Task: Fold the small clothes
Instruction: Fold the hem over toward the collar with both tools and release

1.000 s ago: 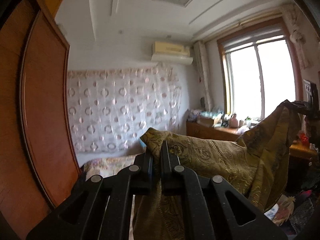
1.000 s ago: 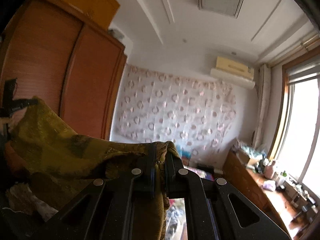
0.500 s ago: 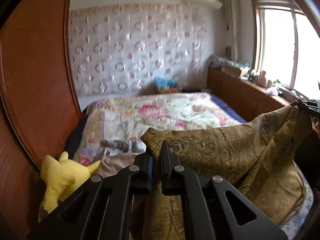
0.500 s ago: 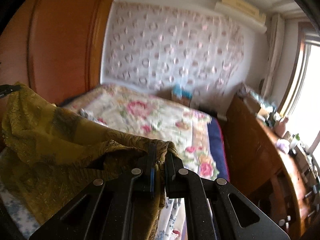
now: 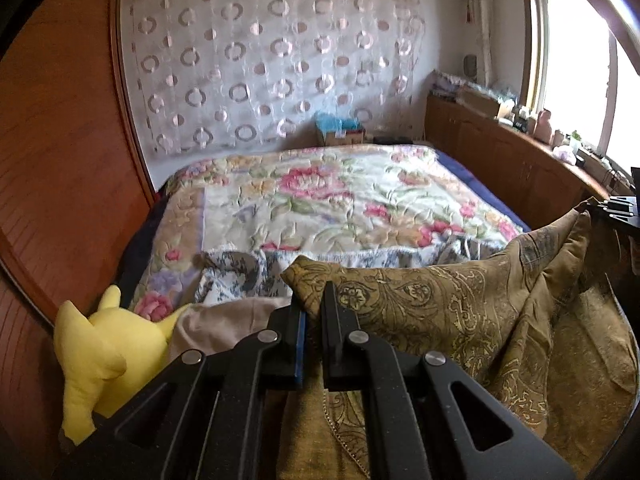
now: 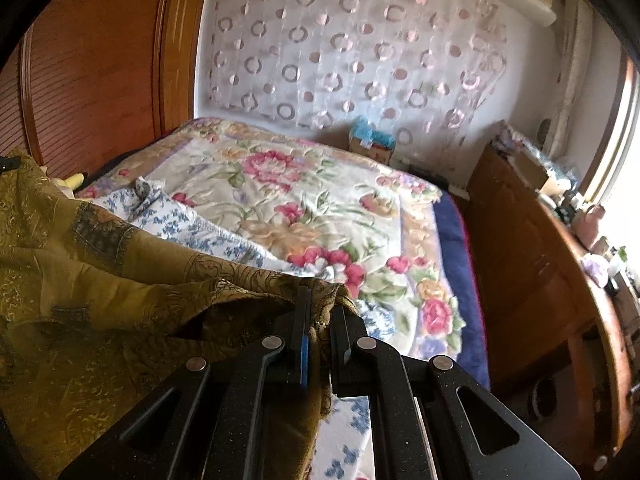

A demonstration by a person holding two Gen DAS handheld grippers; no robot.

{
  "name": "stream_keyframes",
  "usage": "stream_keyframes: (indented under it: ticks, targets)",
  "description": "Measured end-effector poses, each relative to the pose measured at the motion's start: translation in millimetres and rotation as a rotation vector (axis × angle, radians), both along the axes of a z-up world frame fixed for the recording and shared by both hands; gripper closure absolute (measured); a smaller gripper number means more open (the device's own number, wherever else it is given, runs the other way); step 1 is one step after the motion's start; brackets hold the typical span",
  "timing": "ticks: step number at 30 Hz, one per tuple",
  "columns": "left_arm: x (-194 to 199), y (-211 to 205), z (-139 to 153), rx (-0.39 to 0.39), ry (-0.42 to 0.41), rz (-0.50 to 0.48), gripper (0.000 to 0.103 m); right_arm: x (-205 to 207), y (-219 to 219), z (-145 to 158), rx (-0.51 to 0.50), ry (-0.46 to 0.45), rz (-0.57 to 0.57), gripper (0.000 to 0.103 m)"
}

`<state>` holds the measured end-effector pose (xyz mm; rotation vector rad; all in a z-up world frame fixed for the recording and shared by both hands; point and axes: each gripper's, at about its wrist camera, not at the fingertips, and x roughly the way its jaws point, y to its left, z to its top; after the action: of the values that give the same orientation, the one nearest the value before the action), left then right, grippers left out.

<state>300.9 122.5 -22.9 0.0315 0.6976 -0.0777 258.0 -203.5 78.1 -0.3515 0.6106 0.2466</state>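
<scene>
An olive-gold paisley garment (image 5: 460, 312) hangs stretched between my two grippers above the near end of the bed. My left gripper (image 5: 312, 296) is shut on one corner of it. My right gripper (image 6: 320, 304) is shut on the other corner, and the cloth (image 6: 100, 280) sags away to the left in that view. The right gripper's tip also shows at the right edge of the left wrist view (image 5: 618, 210), pinching the far corner. The lower part of the garment drapes down out of sight.
A bed with a floral quilt (image 5: 320, 200) lies ahead. A blue-and-white patterned cloth (image 6: 180, 216) and a beige cloth (image 5: 224, 320) lie on its near end. A yellow plush toy (image 5: 100, 348) sits at the left by the wooden wardrobe (image 5: 60, 160). A wooden cabinet (image 6: 540, 248) runs along the right.
Both grippers have tilted downward with the garment, from facing the ceiling and wall to facing the bed. The garment has come lower, toward the bed's near end. Both grips have held.
</scene>
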Motion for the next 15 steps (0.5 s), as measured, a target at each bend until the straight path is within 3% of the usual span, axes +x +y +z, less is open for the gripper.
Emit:
stream_keyframes:
  ticks: [6,9,11,12,15]
  targets:
    - [2.5,5.1,-11.6,-0.028,0.044,0.011,0.094,15.4,-4.3,-18.1,0.028,0.079,-0.017,0.096]
    - [-3.2,8.9,-9.1,-0.037,0.051,0.003,0.088,16.4,-6.6,-19.1,0.032,0.11,-0.03,0.082]
    - [-10.3,12.6,-6.2,-0.032,0.047,0.008,0.066,11.9,-7.3,-17.9,0.018,0.107,-0.037,0.068]
    - [-16.8,16.0,-3.4,-0.048,0.038,0.0,0.061,7.1,-8.4,-15.0,0.014,0.1,-0.041,0.062]
    - [-30.7,20.9,-2.4,-0.084,0.049,-0.024,0.052,-10.1,-13.9,-5.3,0.047,0.077,-0.041,0.058]
